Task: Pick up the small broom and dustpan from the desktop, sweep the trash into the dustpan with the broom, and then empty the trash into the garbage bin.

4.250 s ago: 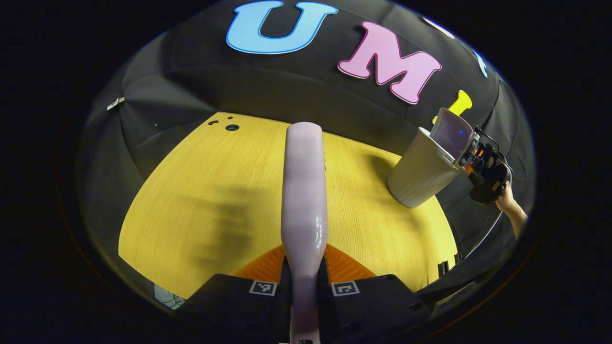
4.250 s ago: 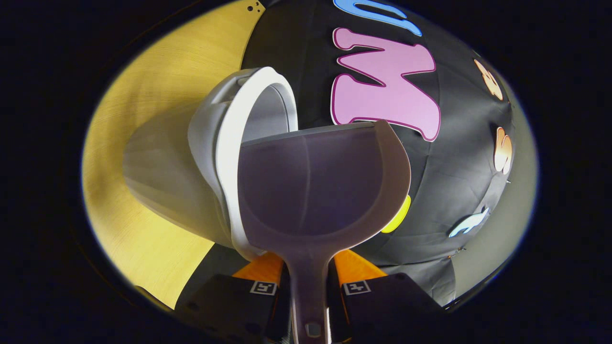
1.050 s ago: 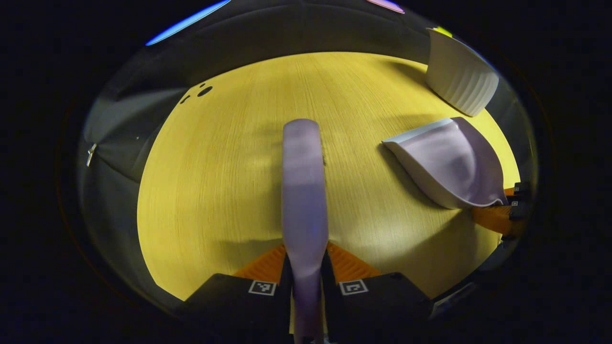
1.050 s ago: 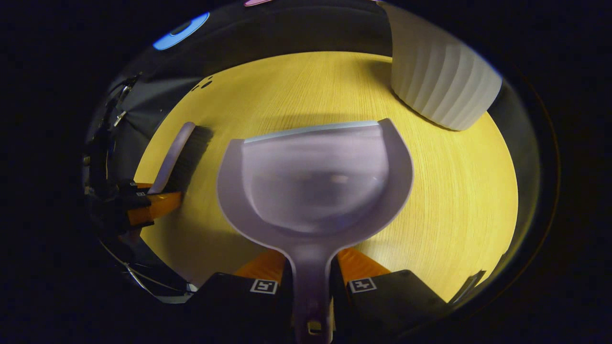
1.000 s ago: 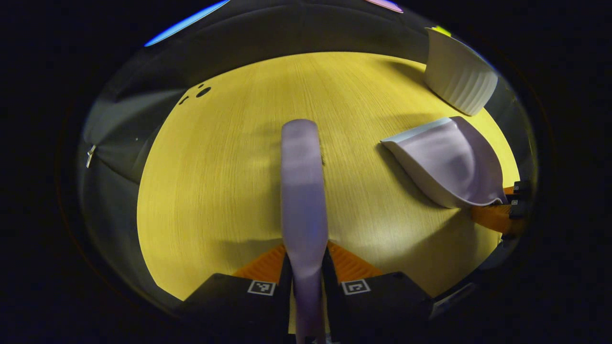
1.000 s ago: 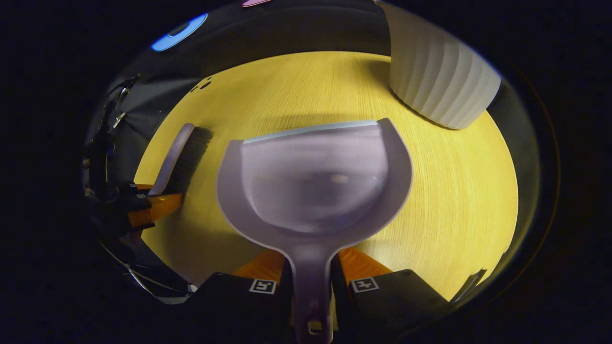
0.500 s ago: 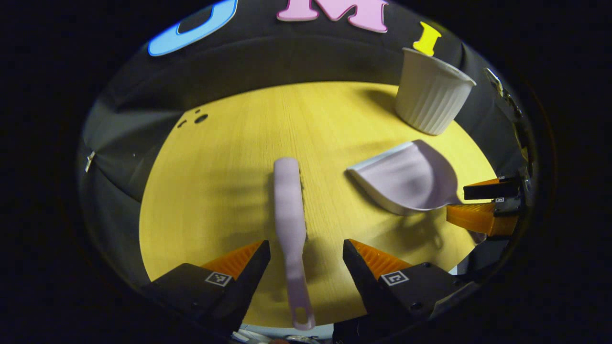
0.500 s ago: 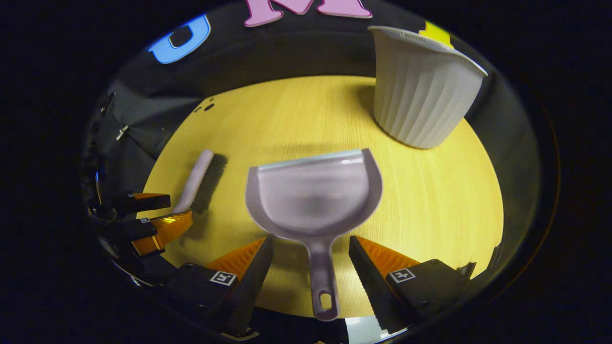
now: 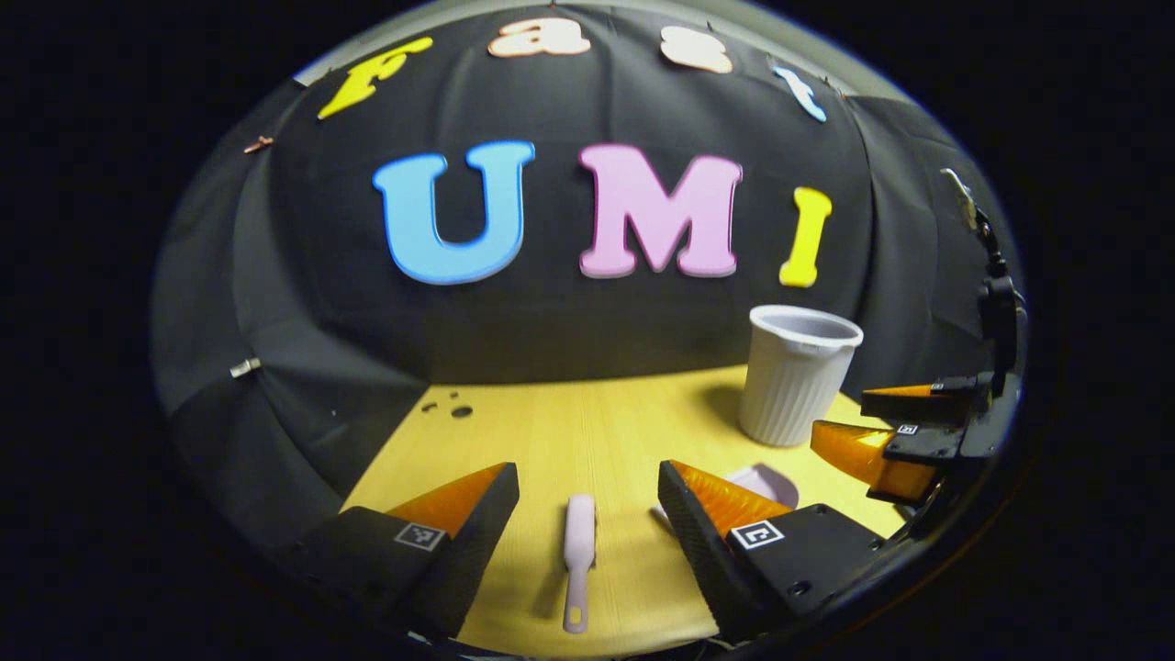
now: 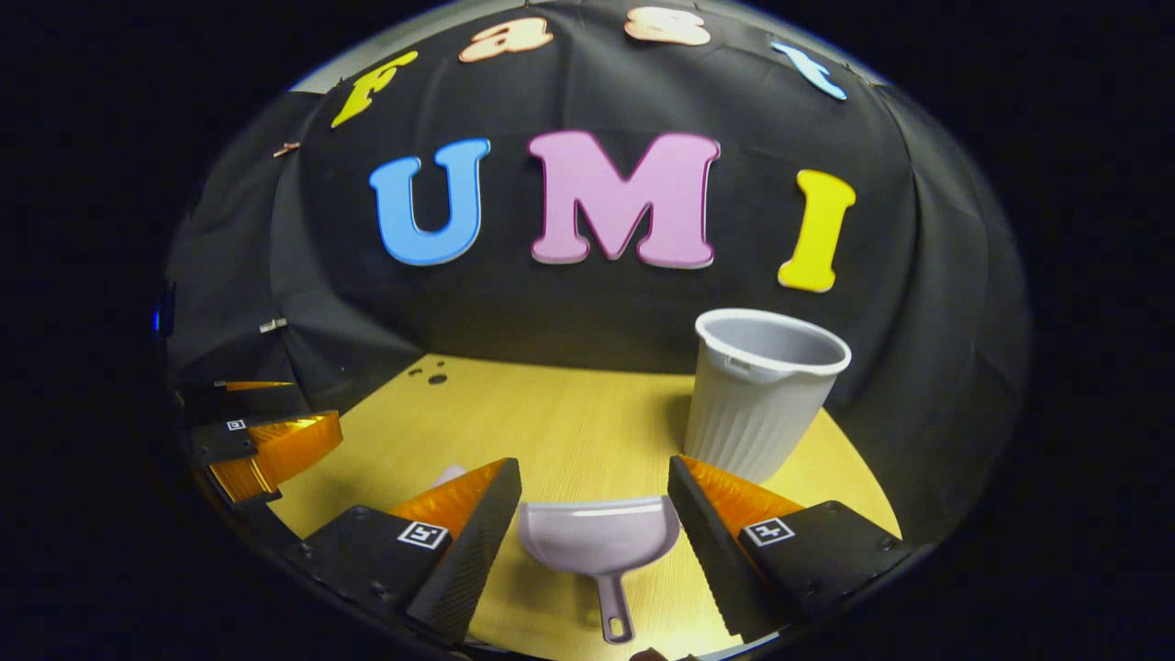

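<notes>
Two claws wide, holding nothing
Left claw above broom, right claw above dustpan, both flat on surface; bin upright near dustpan

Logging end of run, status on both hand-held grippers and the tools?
Left hand-held gripper open, right open. Broom and dustpan flat on desk. Garbage bin upright.

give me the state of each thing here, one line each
broom: lying flat on the table, released
dustpan: resting on the table, released, no trash visible in it
garbage bin: upright, open top
table: no trash visible on it
left gripper: open, empty
right gripper: open, empty
</notes>
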Demonstrator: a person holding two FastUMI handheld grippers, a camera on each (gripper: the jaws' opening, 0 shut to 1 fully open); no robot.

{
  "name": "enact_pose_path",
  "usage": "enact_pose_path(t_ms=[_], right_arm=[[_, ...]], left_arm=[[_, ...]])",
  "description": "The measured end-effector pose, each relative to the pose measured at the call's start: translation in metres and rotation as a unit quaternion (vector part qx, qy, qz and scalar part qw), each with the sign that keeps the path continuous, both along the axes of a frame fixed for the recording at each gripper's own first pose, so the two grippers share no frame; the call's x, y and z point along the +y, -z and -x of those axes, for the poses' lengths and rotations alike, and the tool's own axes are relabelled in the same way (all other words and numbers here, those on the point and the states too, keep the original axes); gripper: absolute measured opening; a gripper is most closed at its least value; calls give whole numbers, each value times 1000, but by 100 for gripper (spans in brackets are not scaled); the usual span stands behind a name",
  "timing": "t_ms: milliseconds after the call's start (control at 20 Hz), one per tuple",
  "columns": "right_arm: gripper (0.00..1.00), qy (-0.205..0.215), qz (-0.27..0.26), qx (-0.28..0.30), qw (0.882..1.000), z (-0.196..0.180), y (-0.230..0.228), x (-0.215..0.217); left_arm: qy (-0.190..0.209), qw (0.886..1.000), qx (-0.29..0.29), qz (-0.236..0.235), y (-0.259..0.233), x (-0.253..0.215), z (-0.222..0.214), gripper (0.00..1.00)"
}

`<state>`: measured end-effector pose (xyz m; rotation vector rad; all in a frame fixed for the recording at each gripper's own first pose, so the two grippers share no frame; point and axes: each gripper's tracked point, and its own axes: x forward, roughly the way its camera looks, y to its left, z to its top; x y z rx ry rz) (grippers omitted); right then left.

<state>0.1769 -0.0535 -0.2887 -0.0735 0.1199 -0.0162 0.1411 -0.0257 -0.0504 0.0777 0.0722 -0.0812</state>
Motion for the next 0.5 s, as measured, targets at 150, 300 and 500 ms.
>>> enact_pose_path(t_ms=[150,300,500], right_arm=[[100,7,-11,-43,999,25,-34,2],[100,9,-5,-74,997,50,-63,9],[100,-5,-15,-90,996,61,-73,23]], left_arm=[[0,999,-43,26,-24,-3,21,97],[11,997,-73,34,-36,-5,34,96],[23,994,-98,43,-49,-9,43,96]])
